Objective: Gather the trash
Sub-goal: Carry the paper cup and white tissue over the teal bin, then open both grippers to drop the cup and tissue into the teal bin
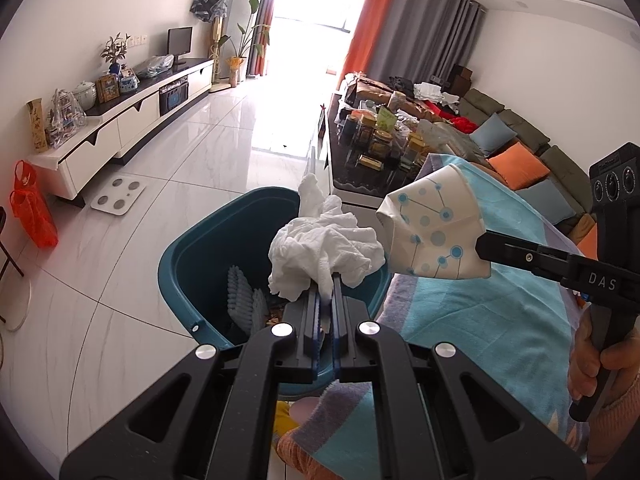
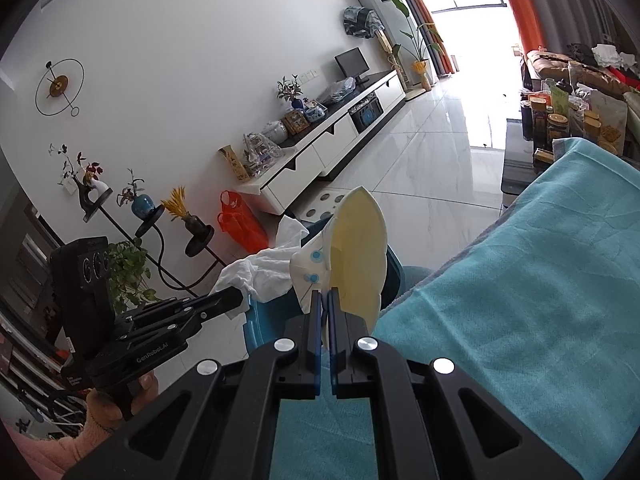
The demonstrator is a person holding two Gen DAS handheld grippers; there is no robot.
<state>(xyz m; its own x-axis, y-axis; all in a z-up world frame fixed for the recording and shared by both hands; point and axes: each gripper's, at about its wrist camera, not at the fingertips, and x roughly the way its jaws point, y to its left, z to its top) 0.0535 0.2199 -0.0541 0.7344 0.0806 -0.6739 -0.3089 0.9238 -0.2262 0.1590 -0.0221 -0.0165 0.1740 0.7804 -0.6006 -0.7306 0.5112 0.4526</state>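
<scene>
While both pieces of trash are already picked up, neither is dropped yet. The left gripper (image 1: pixel 328 284) has its jaws clamped on a crumpled tissue (image 1: pixel 324 246) hanging over the open blue bin (image 1: pixel 180 264). The right gripper (image 2: pixel 325 300) pinches a flattened paper cup (image 2: pixel 356 256) just beside the bin, above the blue cloth (image 2: pixel 520 300).
</scene>
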